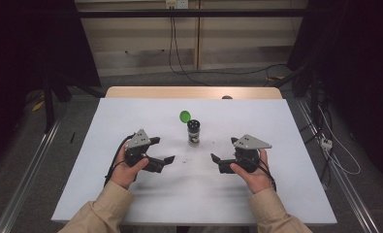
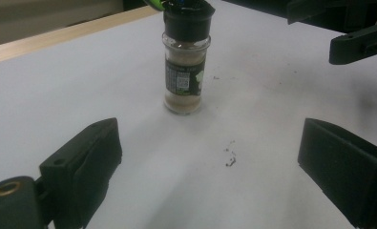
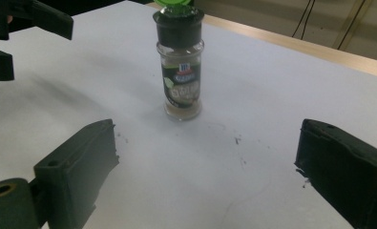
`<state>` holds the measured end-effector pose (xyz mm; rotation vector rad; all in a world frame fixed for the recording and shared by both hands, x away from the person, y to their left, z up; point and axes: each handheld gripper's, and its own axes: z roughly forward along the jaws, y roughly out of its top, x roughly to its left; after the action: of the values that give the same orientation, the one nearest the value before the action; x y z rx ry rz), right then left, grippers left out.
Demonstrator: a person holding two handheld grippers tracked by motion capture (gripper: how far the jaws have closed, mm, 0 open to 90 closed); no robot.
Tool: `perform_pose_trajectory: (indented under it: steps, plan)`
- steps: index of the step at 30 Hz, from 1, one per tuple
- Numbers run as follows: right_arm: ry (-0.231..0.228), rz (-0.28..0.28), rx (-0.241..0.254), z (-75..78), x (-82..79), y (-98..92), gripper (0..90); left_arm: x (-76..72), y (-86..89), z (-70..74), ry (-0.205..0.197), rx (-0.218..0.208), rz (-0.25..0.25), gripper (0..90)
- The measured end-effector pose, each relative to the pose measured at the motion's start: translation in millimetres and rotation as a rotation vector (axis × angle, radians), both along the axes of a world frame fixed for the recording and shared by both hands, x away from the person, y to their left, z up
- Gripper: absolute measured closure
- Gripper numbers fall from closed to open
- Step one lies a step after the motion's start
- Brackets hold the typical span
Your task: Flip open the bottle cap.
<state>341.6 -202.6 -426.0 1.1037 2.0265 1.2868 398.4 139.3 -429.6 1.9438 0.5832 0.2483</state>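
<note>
Sleeves in beige at the bottom edge of the high view, then the two hands, each holding one of the black grippers low over the white table (image 1: 131, 194). Between them, a bit further back toward the middle of the table, stands the spice jar (image 1: 194, 132): upright, clear body with pale powder in it, dark label, black shaker top with its green flip lid (image 1: 184, 116) swung open and sticking up behind.

Left gripper (image 1: 164, 151) has its jaws spread wide, nothing between them, pointing inward toward the jaws of the other one. Right gripper (image 1: 223, 155) is the same deal, jaws wide apart with nothing in them, aimed back the other way. Neither one touches the jar; it sits clear of both, slightly beyond the gap between the two sets of jaws.

Both gripper views look straight at the jar standing ahead of the open jaws. A few dark specks (image 2: 230, 157) are scattered on the table just in front of the jar.

Further out: a strip of bare wood at the table's far edge, cables on the floor, dark curtains either side.
</note>
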Motion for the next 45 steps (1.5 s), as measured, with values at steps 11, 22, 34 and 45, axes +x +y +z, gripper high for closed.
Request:
perform_pose_trajectory:
  steps: [11, 22, 34, 45]
  plan:
    - [0.001, -0.029, 0.012, -8.6, -14.7, -22.1, 6.2, -6.9, 17.2, -3.1, 0.010, 0.006, 0.006, 6.9]
    - [-0.004, -0.057, 0.011, -16.1, -30.5, -39.0, 6.6, -14.5, 38.6, -5.6, 0.007, 0.016, 0.034, 6.9]
    - [-0.005, -0.074, 0.013, -19.8, -41.6, -53.1, 6.6, -20.0, 54.8, -7.0, -0.004, 0.029, 0.050, 6.9]
    - [-0.007, -0.093, 0.021, -22.5, -46.8, -60.2, 6.7, -24.1, 67.7, -9.4, -0.006, 0.036, 0.088, 6.7]
